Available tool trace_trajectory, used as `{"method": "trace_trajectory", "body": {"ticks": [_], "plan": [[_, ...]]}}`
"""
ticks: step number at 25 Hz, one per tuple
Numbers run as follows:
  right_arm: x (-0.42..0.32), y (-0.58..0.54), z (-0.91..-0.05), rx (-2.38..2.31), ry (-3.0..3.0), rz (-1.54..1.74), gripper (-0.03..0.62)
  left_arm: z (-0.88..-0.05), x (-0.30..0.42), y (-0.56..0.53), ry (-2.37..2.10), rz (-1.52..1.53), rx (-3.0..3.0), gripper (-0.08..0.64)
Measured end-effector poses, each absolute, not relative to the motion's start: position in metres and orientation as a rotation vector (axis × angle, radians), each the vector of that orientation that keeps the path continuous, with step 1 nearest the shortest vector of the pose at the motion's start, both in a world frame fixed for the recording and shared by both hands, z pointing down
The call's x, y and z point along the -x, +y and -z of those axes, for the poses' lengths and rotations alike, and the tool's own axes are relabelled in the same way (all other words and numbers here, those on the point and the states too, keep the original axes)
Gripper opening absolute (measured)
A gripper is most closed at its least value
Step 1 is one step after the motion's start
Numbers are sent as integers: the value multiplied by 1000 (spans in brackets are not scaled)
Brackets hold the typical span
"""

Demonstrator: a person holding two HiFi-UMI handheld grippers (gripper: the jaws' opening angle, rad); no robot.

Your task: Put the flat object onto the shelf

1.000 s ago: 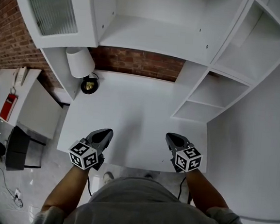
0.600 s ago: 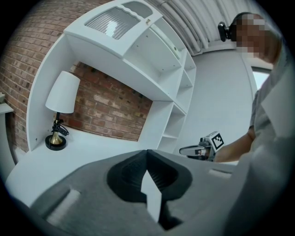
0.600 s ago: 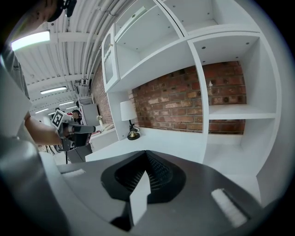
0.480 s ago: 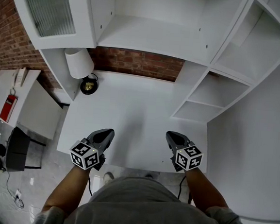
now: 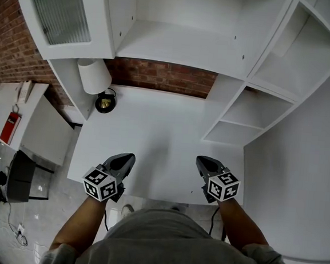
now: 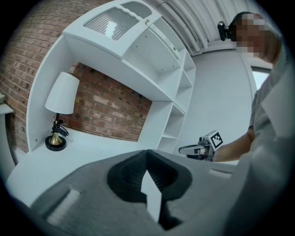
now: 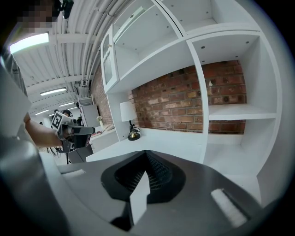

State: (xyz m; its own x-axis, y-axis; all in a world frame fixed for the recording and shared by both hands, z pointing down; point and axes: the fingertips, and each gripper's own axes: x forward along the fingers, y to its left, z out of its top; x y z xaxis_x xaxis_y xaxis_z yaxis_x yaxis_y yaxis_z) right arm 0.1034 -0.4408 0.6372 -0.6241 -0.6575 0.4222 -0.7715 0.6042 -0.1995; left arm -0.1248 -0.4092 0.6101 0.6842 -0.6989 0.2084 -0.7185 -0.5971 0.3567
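Person (image 5: 172, 247) in a grey shirt stands at the near edge of a white desk (image 5: 159, 128), a handheld tool in each hand, both pointed toward the back of the desk. The left tool (image 5: 128, 156) sits over the desk's near left part, its jaws pressed together at the tip with nothing between them, as its own view shows. The right tool (image 5: 201, 160) sits over the near right part, well apart from the left one, its jaws likewise together and holding nothing. Each carries a cube with square black-and-white markers at its rear. A white shelf (image 5: 184, 44) unit spans the back of the desk and turns down its right side in a stack of open compartments; a ribbed-glass cabinet door (image 5: 61, 10) closes its upper left section. Red brick wall (image 5: 164, 75) shows between the desk and the unit's long board. A lamp (image 5: 95, 75) with a white shade and a brass base stands at the desk's back left corner, below the cabinet door. The flat object cannot be made out in any view: neither tool holds it, and which surface it lies on cannot be told. Left of the desk, on a lower white side table (image 5: 34, 123), lies a small red item (image 5: 9, 126)
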Motion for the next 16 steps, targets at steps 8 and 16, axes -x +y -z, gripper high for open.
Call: {"method": "trace_trajectory", "body": {"ticks": [8,16], "plan": [[-102,-441,-637,-1147,-2524,-527,9,-609,124,-409,-1098,-59,-2479,-2],[-99,-442,-638,-1133,-2526,-520,8,-610,126,-409,-1096,-53,-2473,-2]]}}
